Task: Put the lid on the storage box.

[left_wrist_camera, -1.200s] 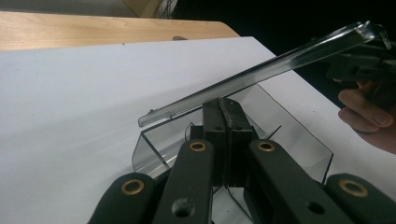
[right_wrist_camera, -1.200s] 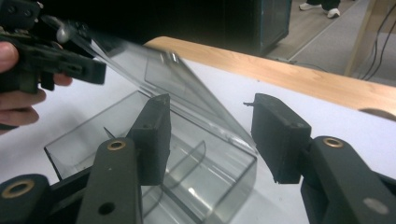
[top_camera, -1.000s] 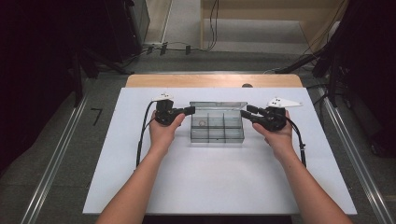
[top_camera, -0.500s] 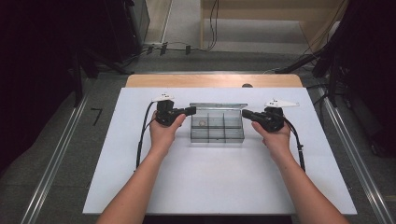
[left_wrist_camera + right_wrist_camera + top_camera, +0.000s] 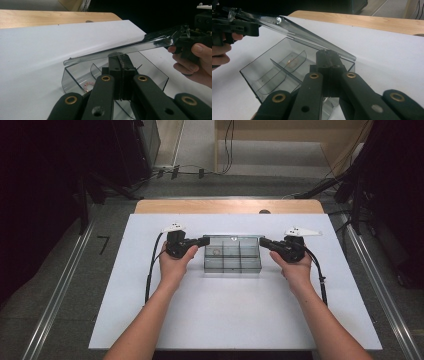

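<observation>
A clear plastic compartment box (image 5: 232, 265) sits at the middle of the white board. Its clear lid (image 5: 232, 238) stands raised over the back edge. My left gripper (image 5: 206, 240) is shut on the lid's left end, where the left gripper view has the black jaws (image 5: 120, 58) pinched on the lid (image 5: 105, 53). My right gripper (image 5: 262, 242) is shut on the lid's right end, and the right gripper view has its jaws (image 5: 327, 53) closed on the lid's edge (image 5: 307, 35). A small pinkish ring (image 5: 292, 62) lies in a back compartment.
The white board (image 5: 225, 320) covers most of the table, with a wooden strip (image 5: 225, 206) showing behind it. Metal rails (image 5: 60, 290) run along both sides of the floor. Cables (image 5: 150, 275) trail from each gripper beside the forearms.
The right gripper has moved in a little toward the box and its jaws have closed on the lid's right end. The left gripper keeps its grip in the same spot.
</observation>
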Motion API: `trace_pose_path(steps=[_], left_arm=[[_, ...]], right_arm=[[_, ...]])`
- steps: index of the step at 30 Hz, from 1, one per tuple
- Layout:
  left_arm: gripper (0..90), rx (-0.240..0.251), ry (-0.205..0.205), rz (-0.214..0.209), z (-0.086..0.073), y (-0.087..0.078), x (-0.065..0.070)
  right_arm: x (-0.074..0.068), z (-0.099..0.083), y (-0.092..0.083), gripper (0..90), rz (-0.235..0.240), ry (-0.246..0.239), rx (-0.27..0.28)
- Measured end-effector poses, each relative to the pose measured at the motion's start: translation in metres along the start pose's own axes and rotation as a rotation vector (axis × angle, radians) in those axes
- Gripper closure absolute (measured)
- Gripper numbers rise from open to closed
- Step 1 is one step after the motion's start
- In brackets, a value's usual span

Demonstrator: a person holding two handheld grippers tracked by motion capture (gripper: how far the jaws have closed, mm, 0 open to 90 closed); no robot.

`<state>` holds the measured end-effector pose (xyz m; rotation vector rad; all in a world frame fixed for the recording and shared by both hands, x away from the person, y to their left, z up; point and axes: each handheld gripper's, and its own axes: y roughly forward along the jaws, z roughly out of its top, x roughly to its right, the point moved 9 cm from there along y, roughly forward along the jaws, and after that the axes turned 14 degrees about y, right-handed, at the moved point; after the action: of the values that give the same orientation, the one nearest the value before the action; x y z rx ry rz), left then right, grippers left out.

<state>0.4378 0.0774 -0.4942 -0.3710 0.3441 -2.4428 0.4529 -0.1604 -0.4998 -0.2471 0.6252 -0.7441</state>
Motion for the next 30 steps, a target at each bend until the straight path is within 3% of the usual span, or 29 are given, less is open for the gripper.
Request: trace_pose_path(steps=[14,30], left_arm=[[90.0,0.021,0.007,-0.012,-0.004,-0.008,0.009],[90.0,0.017,0.046,-0.02,-0.011,-0.013,0.026]], right_arm=[[-0.007,-0.005,-0.012,87.8,0.022,-0.019,0.018],[-0.017,-0.018,-0.017,87.9,0.04,-0.045,0.017]])
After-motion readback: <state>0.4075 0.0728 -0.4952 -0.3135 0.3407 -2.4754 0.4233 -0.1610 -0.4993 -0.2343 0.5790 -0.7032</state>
